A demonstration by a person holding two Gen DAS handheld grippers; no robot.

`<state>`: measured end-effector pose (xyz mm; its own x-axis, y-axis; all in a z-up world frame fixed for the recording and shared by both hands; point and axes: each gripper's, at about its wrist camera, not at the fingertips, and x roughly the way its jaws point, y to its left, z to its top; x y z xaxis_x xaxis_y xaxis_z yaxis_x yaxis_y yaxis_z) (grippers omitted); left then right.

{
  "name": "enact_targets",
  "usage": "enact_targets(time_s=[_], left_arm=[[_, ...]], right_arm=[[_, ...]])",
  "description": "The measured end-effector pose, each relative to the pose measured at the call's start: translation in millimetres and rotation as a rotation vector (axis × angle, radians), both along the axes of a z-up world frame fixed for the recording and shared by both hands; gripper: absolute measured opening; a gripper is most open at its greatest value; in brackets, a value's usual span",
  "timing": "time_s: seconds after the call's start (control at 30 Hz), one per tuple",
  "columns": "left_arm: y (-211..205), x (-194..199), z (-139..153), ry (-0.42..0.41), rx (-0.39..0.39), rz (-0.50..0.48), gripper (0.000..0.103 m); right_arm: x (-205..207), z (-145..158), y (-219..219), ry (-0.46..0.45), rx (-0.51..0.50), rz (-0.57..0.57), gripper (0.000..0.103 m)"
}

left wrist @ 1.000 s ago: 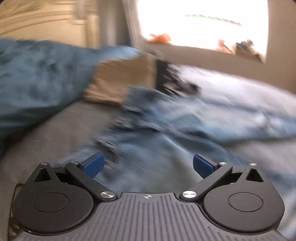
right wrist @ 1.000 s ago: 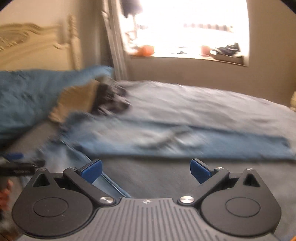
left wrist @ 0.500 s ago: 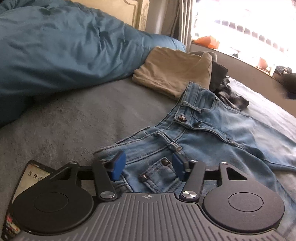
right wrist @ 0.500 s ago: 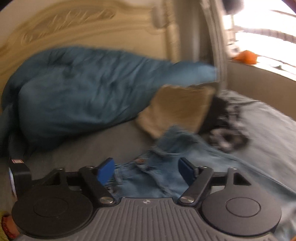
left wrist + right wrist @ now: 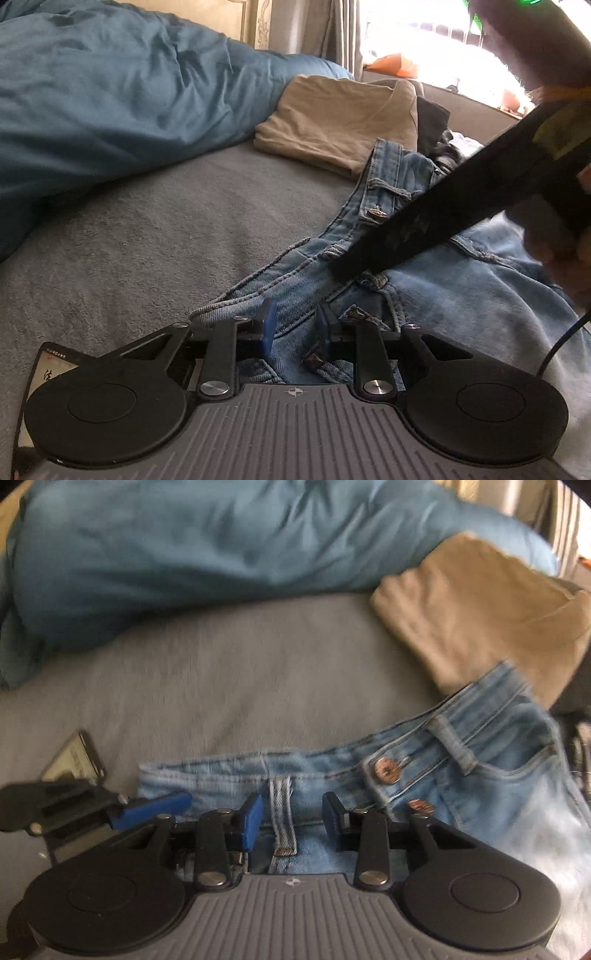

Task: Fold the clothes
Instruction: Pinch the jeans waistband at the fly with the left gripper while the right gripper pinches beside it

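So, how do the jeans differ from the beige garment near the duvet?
The jeans are blue denim; the beige garment is plain tan cloth. The jeans lie opened out with the waistband and button showing, while the beige garment is folded into a neat stack. The jeans have both the left gripper and the right gripper at their waistband, jaws closing around denim; the beige garment is untouched. Both rest on the grey bedcover.
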<state>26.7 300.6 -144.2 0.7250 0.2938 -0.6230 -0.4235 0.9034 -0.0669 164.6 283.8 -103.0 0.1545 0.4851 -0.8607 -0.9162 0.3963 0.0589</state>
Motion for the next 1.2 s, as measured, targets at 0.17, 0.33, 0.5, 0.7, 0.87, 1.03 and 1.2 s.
enact_targets(time_s=[0.17, 0.33, 0.5, 0.7, 0.87, 1.03, 1.2], left_arm=[[1, 0, -2, 0.0, 0.012, -0.01, 0.023], [-1, 2, -3, -0.003, 0.028, -0.003, 0.023], [-3, 3, -4, -0.007, 0.042, 0.004, 0.023], [2, 1, -2, -0.017, 0.034, 0.03, 0.023], [6, -1, -1, -0.021, 0.035, 0.045, 0.024], [8, -2, 0, -0.016, 0.046, 0.054, 0.024], [10, -2, 0, -0.004, 0.069, 0.06, 0.024]], right_arm=[[-13, -8, 10, -0.063, -0.074, 0.073, 0.044], [-13, -4, 6, -0.078, -0.071, 0.061, 0.008], [-24, -3, 11, -0.156, -0.078, 0.077, 0.005], [-32, 5, 13, -0.221, 0.001, 0.019, 0.004], [-31, 14, 14, -0.201, 0.046, -0.003, 0.004], [-32, 18, 18, -0.195, 0.07, -0.011, 0.003], [-30, 13, 20, -0.179, 0.085, -0.027, 0.004]])
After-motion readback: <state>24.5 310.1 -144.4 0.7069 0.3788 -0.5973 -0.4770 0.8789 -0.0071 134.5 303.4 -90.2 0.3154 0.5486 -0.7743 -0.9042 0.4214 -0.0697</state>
